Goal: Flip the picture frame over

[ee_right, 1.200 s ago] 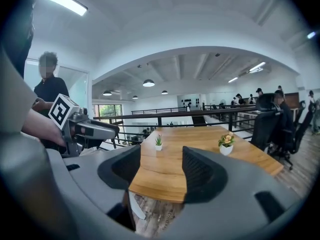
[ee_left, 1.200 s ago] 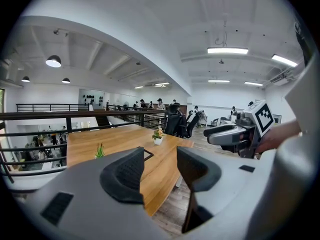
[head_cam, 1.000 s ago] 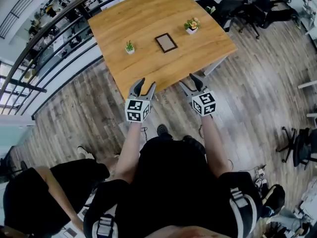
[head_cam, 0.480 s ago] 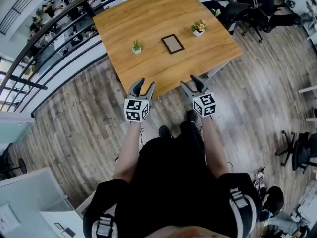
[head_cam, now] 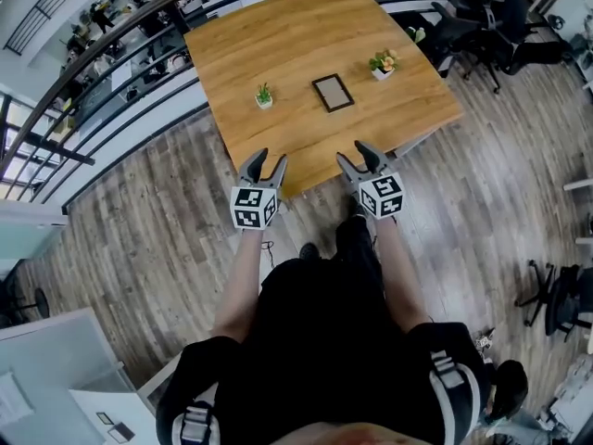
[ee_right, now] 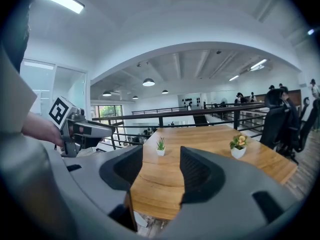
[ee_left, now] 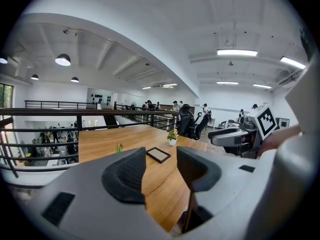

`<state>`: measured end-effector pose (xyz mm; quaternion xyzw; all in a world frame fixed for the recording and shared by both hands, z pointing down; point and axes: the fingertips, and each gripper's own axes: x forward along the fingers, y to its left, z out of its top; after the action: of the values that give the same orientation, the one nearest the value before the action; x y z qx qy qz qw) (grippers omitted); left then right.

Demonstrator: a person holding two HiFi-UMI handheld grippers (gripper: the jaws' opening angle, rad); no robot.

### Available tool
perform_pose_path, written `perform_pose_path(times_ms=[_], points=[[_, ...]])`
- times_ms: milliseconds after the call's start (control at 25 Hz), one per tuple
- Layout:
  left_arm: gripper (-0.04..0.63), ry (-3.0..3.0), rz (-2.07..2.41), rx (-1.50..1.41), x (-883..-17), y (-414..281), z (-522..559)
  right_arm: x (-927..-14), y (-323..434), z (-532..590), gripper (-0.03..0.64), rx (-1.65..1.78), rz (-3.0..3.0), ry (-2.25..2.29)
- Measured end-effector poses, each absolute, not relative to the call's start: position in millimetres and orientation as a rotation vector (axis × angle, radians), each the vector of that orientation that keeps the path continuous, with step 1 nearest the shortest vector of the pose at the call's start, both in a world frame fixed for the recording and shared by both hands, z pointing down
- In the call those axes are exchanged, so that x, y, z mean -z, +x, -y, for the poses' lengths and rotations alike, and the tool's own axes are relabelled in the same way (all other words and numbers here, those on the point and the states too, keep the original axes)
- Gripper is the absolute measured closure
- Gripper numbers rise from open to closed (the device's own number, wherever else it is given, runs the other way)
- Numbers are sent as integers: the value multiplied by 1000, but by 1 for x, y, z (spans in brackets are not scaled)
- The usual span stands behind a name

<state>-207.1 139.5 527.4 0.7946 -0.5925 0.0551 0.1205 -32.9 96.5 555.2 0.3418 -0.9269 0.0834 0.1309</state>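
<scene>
A small dark picture frame (head_cam: 333, 93) lies flat in the middle of the wooden table (head_cam: 278, 35). In the left gripper view the picture frame (ee_left: 158, 155) shows between the jaws, far ahead. My left gripper (head_cam: 264, 163) and right gripper (head_cam: 357, 154) hover side by side at the table's near edge, well short of the frame. Both are open with nothing between the fingers. The right gripper's jaws have just been closing slightly and still stand wide. In the right gripper view the frame is hidden.
A small green plant (head_cam: 264, 95) stands left of the frame and a flower pot (head_cam: 383, 63) to its right. A dark railing (head_cam: 102, 58) runs past the table's far and left sides. Office chairs (head_cam: 482, 26) stand at the right. Wooden floor lies under me.
Both grippers have come closer to the table's near edge as the person walked forward. A crouching person at the lower left has gone out of view.
</scene>
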Motion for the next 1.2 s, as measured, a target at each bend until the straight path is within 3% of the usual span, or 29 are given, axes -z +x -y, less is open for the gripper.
perform_pose_path(times_ms=[1200], points=[[389,2096,1884,-239,-533,-146,50,-580,45,126,380,-362,2699,816]])
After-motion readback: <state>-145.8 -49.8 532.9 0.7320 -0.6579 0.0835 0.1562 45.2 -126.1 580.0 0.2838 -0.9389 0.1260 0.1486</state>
